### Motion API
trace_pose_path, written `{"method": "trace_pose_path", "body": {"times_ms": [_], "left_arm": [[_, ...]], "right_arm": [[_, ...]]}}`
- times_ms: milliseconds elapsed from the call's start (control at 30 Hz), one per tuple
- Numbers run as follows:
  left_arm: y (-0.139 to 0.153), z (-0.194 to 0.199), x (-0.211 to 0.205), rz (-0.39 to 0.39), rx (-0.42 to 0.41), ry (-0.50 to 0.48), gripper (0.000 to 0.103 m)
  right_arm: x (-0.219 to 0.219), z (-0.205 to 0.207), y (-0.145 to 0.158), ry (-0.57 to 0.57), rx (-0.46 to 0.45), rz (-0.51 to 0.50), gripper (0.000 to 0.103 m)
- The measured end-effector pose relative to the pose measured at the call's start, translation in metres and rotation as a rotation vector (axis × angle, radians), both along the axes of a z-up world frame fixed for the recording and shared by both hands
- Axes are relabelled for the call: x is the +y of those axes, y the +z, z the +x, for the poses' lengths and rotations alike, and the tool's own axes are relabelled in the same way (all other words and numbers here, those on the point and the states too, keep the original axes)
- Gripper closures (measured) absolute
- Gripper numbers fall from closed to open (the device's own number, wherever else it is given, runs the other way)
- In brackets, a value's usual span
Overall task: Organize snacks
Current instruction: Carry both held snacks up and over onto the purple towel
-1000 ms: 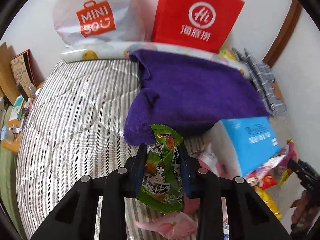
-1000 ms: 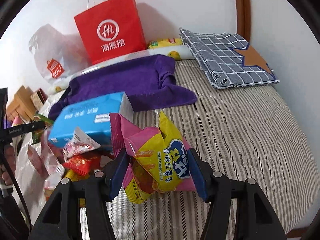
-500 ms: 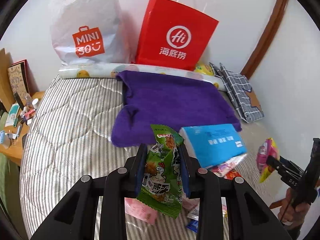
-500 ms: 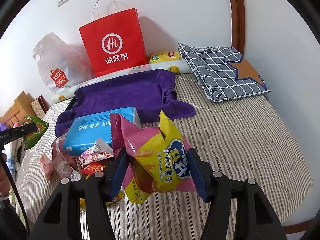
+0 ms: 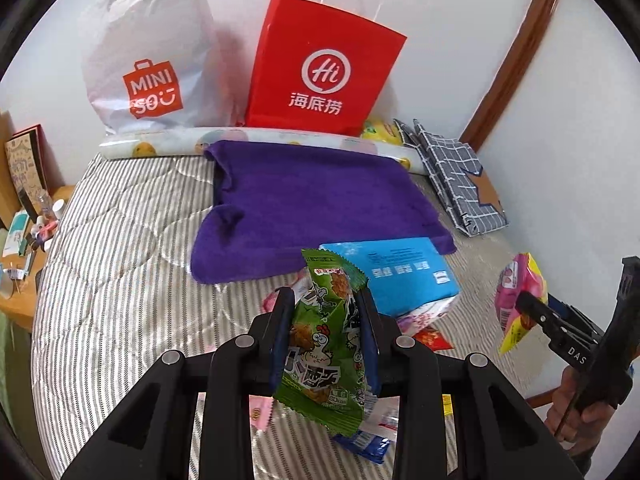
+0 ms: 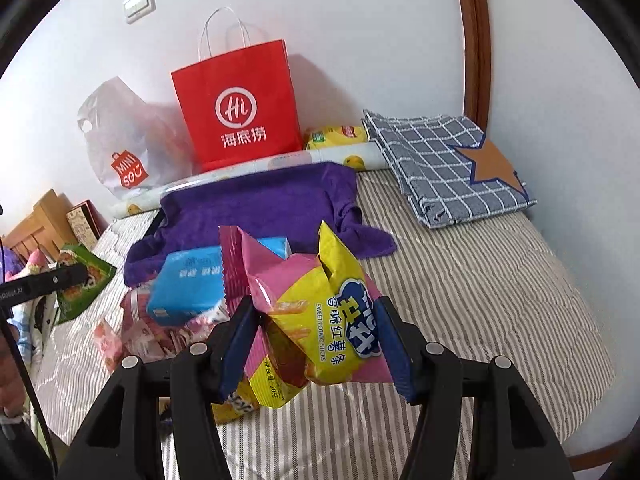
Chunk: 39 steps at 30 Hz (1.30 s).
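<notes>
The left gripper (image 5: 326, 334) clamps a green snack packet (image 5: 324, 354) between its blue pads, held in the air above the striped bed (image 5: 112, 248). The right gripper (image 6: 316, 344) grips a pink-and-yellow sweet potato stick bag (image 6: 320, 312), also lifted clear of the bed. Taking the purple towel (image 5: 304, 200) as landmark: a blue tissue pack (image 5: 400, 276) lies at its near edge, partly on loose snacks (image 6: 136, 320) piled just nearer. Behind the towel a red paper bag (image 5: 320, 68) and a white plastic bag (image 5: 148, 64) stand against the wall. A checked cloth (image 6: 444, 164) lies to the towel's right.
</notes>
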State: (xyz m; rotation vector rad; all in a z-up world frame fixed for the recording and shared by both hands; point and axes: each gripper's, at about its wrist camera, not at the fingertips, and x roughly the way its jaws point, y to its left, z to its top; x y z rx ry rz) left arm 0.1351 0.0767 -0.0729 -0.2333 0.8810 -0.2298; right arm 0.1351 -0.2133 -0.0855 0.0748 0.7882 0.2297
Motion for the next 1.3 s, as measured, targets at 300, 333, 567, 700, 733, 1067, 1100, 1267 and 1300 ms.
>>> {"method": "trace_pose_path", "body": {"times_ms": [300,333,567,700,733,1067,1100,1267,1300], "left_arm": [[0.02,0.014,-0.018,-0.005,-0.008,-0.029,0.072],[0.021,0.016,-0.02,-0.005,-0.009,-0.033,0.072],[0.027,0.036,-0.028,-0.025,-0.006,-0.056,0.072],[0.032,0.051,-0.027,-0.011,-0.012,-0.044,0.072],[0.033,0.055,-0.026,-0.01,-0.015,-0.041,0.072],[0.036,0.112,-0.018,0.041,-0.012,-0.019,0.072],[0.036,0.121,-0.016,0.045,-0.009,-0.014,0.072],[0.029,0.156,-0.013,0.049,0.024,-0.008,0.072],[0.027,0.164,-0.012,0.051,0.029,-0.009,0.072]], "right_arm": [[0.012,0.019,0.023,0.027,-0.041,0.012,0.046],[0.014,0.022,0.025,0.033,-0.045,0.014,0.046],[0.027,0.05,0.032,0.06,-0.054,0.029,0.046],[0.029,0.067,0.037,0.068,-0.067,0.035,0.046],[0.03,0.071,0.038,0.069,-0.071,0.035,0.046],[0.044,0.141,0.033,0.068,-0.066,0.024,0.046],[0.045,0.149,0.031,0.067,-0.063,0.025,0.046],[0.049,0.181,0.027,0.063,-0.064,0.025,0.046],[0.05,0.189,0.026,0.062,-0.063,0.024,0.046]]}}
